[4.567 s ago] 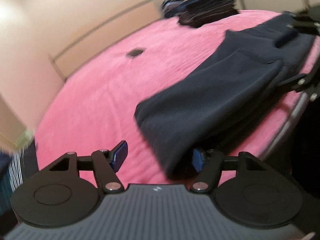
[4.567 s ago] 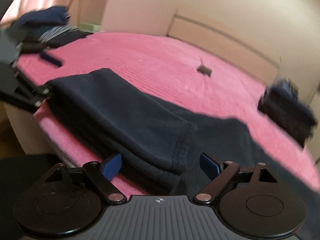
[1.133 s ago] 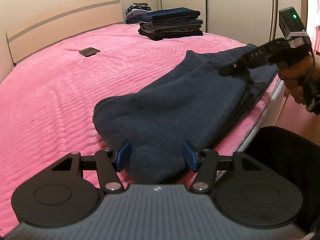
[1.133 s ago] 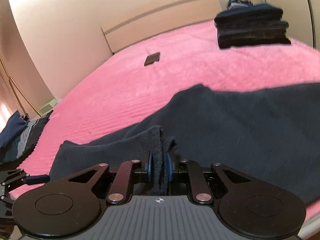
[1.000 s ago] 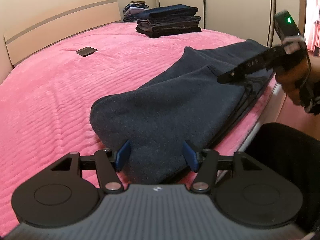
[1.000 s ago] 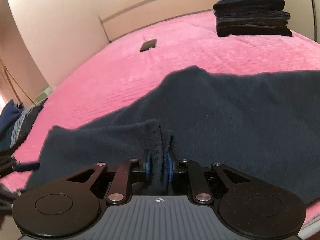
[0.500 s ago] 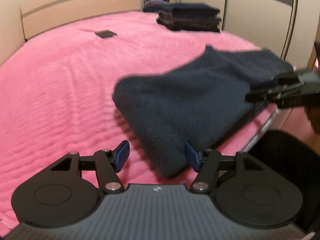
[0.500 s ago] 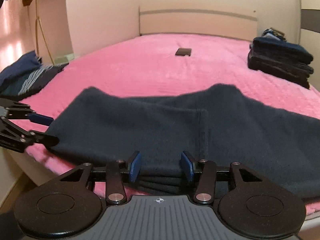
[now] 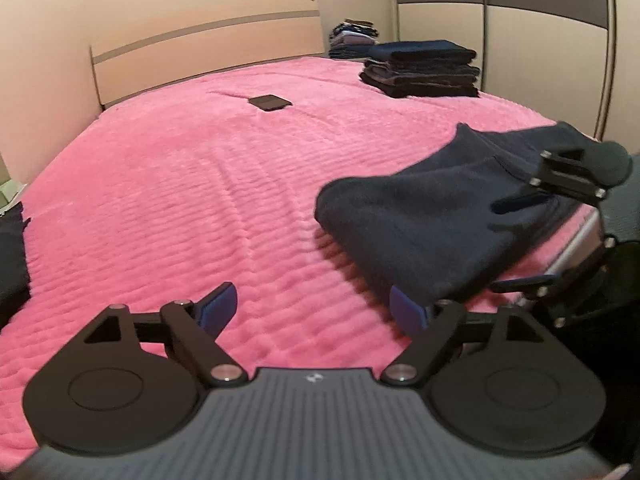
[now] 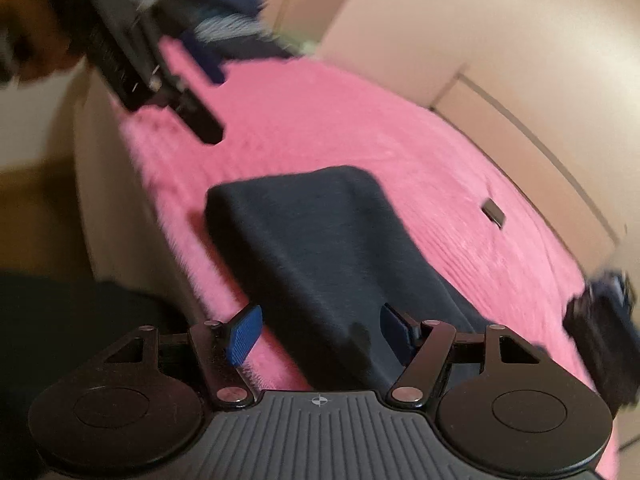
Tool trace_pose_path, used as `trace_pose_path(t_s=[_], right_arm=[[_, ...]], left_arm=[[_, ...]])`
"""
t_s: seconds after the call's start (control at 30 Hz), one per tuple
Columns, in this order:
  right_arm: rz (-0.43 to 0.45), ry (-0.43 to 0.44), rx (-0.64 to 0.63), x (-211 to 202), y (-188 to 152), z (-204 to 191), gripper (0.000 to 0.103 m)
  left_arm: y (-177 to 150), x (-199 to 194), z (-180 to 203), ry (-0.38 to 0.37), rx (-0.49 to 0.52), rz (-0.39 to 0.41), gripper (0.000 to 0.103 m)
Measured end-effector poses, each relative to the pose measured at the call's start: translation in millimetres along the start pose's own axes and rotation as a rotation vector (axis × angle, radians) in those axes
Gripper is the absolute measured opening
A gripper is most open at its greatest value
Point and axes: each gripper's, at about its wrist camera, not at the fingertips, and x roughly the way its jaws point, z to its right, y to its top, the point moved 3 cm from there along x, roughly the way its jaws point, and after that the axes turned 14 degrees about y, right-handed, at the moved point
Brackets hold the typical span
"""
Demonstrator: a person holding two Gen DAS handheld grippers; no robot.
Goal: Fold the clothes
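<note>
A dark navy garment lies folded on the pink bed, near its right edge. My left gripper hovers over bare bedspread just left of the garment; its jaws are opening and nothing is between them. My right gripper reaches in from the right at the garment's far end. In the right wrist view the garment runs between the blue pads of the right gripper. Those jaws are opening and the pads stand clear of the cloth. The left gripper's fingers show blurred at upper left.
A stack of folded dark clothes sits at the bed's far right corner, before a wardrobe. A small dark flat object lies near the headboard. Unfolded clothes are heaped off the bed's left side.
The right gripper let go of the pinched fold, opened and rolled. The left gripper slid left off the garment's end and opened wider. The garment now lies flat and folded.
</note>
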Motion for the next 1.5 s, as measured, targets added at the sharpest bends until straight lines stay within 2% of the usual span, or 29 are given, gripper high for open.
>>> trace_pose_path(t_s=[0.13, 0.23, 0.3, 0.43, 0.53, 0.57, 0.6, 0.67, 0.8, 0.93, 1.0, 1.1, 1.2, 1.27, 1.33, 1.43, 1.5], right_arm=[[-0.067, -0.004, -0.143, 16.2, 1.3, -8.9, 0.067], [-0.076, -0.013, -0.156, 16.2, -0.4, -3.9, 0.066], [-0.085, -0.023, -0.154, 15.5, -1.9, 0.0, 0.062], [-0.107, -0.062, -0.253, 20.2, -7.7, -11.4, 0.058], [-0.103, -0.096, -0.318, 26.6, -12.4, -18.7, 0.051], [-0.101, -0.099, -0.327, 28.4, -12.5, -20.2, 0.043], [-0.099, -0.101, -0.33, 29.9, -12.6, -21.3, 0.031], [-0.077, -0.12, -0.297, 29.4, -12.6, -18.8, 0.021], [0.031, -0.149, -0.163, 10.6, -8.8, -3.4, 0.018], [0.197, -0.179, 0.051, -23.9, -6.4, 26.9, 0.018], [0.319, -0.196, 0.218, -50.8, -10.7, 54.4, 0.018], [0.545, -0.246, 0.526, -101.1, -35.5, 106.5, 0.018], [0.763, -0.324, 0.866, -149.6, -89.9, 149.6, 0.018], [0.864, -0.384, 1.064, -170.5, -137.5, 169.4, 0.018], [0.899, -0.435, 1.214, -177.3, -187.4, 184.4, 0.018], [0.855, -0.458, 1.449, -167.9, -260.9, 197.5, 0.018], [0.832, -0.448, 1.57, -163.9, -294.6, 200.2, 0.018]], left_arm=[[-5.3, 4.9, 8.4, -0.024, 0.006, -0.007, 0.082], [-7.3, 6.6, 13.9, -0.038, 0.015, -0.003, 0.082], [-8.4, 7.1, 15.8, -0.045, 0.02, -0.002, 0.083], [-10.0, 10.4, 15.4, -0.035, 0.014, -0.007, 0.083], [-9.5, 7.8, 9.3, -0.007, -0.014, 0.008, 0.084], [-8.4, 6.3, 6.4, 0.003, -0.027, 0.016, 0.084], [-6.9, 4.6, 3.1, 0.015, -0.042, 0.026, 0.084], [-3.0, 0.3, -3.7, 0.047, -0.066, 0.048, 0.084], [7.7, -8.9, -12.2, 0.098, -0.101, 0.097, 0.084], [23.2, -13.5, -5.3, 0.104, -0.088, 0.133, 0.084], [32.5, -15.3, 6.0, 0.086, -0.071, 0.148, 0.084], [45.9, -17.6, 27.7, 0.055, -0.031, 0.167, 0.084], [59.5, -19.2, 55.5, 0.012, 0.019, 0.184, 0.085], [66.8, -18.7, 74.4, -0.018, 0.051, 0.189, 0.085], [73.6, -15.5, 95.0, -0.052, 0.086, 0.188, 0.085], [81.6, -10.3, 126.8, -0.111, 0.144, 0.183, 0.085], [85.3, -6.5, 146.2, -0.146, 0.18, 0.181, 0.085]])
